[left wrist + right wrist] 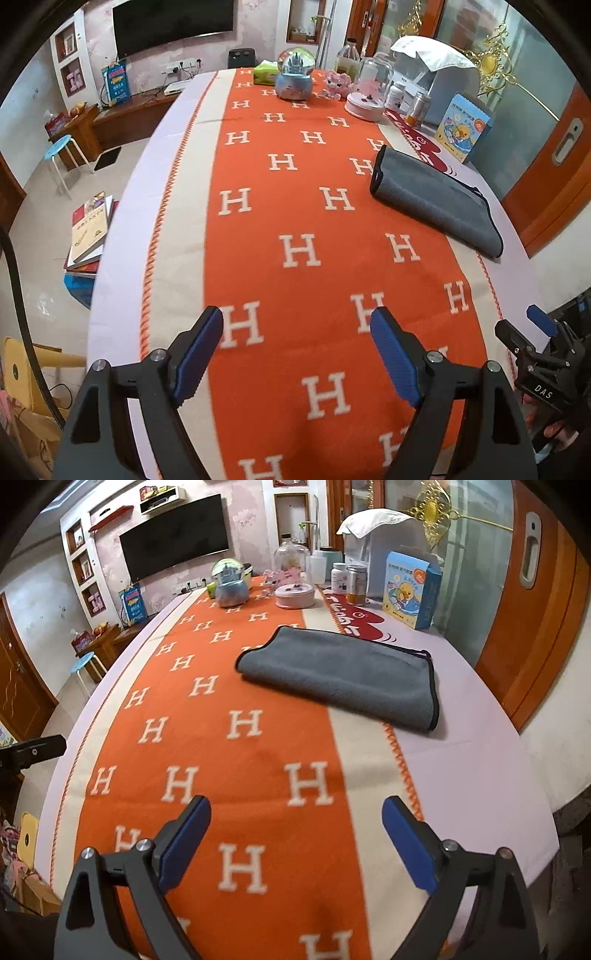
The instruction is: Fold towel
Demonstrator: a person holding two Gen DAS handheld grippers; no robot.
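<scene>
- The grey towel [343,675] is already folded into a neat rectangle, lying on the far right side of the table, half on the orange H-pattern blanket [207,746] and half on its cream border.
- Left gripper [297,354] has its jaws spread wide, nothing in them, just hanging over the blanket.
- Right gripper [295,843] is the same deal: wide open, empty, well short of the towel.
- Snow globe [231,583] and a duck box [410,590] sit at the far end.
</scene>
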